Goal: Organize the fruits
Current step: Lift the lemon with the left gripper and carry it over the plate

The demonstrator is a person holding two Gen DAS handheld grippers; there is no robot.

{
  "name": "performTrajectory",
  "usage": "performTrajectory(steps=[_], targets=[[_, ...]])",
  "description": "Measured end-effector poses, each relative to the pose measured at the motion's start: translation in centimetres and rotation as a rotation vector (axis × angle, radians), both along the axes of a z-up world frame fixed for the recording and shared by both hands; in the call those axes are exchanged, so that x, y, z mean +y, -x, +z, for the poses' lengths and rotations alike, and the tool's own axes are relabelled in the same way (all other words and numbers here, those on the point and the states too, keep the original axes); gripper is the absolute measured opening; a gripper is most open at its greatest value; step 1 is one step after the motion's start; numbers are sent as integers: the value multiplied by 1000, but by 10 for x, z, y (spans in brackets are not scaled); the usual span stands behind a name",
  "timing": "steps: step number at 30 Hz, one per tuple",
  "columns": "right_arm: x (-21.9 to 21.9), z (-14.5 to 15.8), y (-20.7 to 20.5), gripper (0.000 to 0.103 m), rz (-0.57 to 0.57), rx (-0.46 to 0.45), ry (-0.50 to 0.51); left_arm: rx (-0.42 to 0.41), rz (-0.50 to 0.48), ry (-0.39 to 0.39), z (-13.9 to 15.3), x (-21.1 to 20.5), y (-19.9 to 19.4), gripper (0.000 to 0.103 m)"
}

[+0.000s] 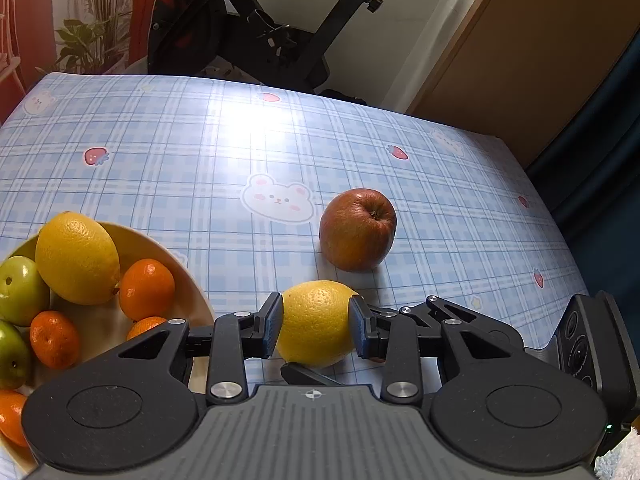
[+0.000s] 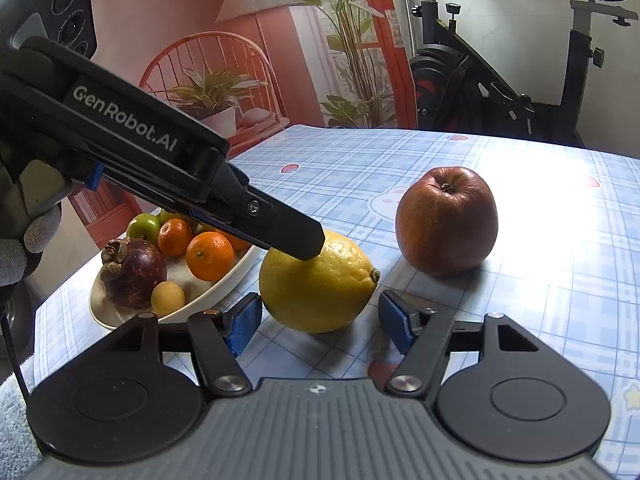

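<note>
Your left hand-held gripper [image 1: 316,322] clamps the lemon [image 1: 316,324] on the worktop [image 1: 200,160]; your right hand-held gripper [image 2: 320,320] gapes, holding nothing.

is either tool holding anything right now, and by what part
The left tool grips the lemon across its middle, one pad on each side. The right tool is open, holding nothing.
</note>
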State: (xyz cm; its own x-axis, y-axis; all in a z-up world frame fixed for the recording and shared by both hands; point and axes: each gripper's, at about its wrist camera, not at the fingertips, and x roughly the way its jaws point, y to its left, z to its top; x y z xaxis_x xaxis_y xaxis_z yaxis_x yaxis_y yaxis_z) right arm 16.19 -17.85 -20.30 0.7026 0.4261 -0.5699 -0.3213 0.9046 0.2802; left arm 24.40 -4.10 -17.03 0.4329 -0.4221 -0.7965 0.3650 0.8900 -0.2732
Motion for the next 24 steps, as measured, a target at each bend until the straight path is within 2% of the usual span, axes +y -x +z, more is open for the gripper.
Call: performTrajectory(steps=[4,18,24], targets=[[-1,0,1,62,10,-1,-14,-24,-4,-15,1,-3,5,38],[0,1,8,61,11,-17,-12,-40,-32,-46,3,-6,14,38],[1,3,14,61,17,-55,0,-26,-20,-21,8,0,15,39]])
